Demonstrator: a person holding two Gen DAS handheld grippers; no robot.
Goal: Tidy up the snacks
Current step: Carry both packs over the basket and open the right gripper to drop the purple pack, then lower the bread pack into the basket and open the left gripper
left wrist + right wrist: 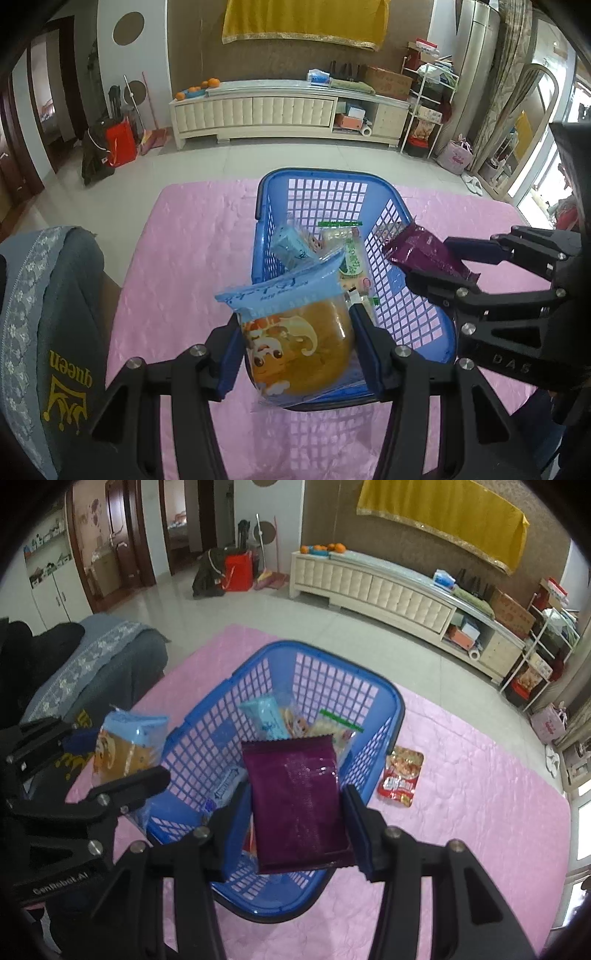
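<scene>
A blue lattice basket (pixel 373 698) stands on the pink-covered worktop (pixel 480 812), with several wrapped snacks inside. A clear-and-blue cartoon-printed bun packet (pixel 299 343) is clamped in the left tongs (pixel 295 350) above the near rim. A glossy purple packet (pixel 299 805) is gripped by the right tongs (pixel 295 834). A red sachet (pixel 400 775) lies at the basket's three o'clock.
</scene>
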